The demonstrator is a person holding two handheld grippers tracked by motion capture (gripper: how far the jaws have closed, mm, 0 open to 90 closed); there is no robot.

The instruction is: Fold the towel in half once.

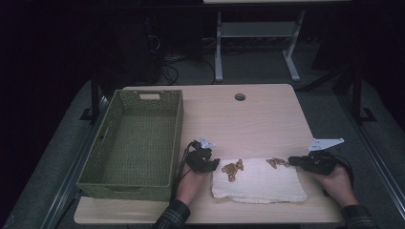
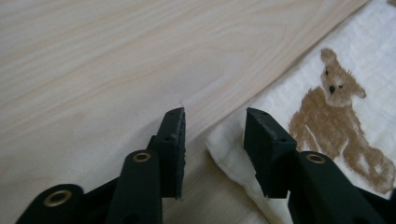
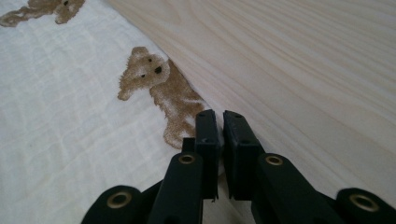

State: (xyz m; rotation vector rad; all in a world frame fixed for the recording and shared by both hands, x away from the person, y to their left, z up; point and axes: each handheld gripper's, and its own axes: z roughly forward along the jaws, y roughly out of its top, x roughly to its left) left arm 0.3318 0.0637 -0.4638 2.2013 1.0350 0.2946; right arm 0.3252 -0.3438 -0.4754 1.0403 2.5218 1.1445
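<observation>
A white folded cloth printed with brown bears lies near the front edge of the wooden table. My left gripper sits at the cloth's far left corner. In the left gripper view its jaws stand open, with the cloth's corner lying between them and no pad pressing on it. My right gripper rests at the far right corner. In the right gripper view its jaws are nearly together, pinching the cloth's edge beside a bear print.
A green woven basket stands empty on the table's left side, close to my left hand. A round cable hole sits near the table's far edge. Bare wood stretches behind the cloth. A desk frame and cables stand on the dark floor beyond.
</observation>
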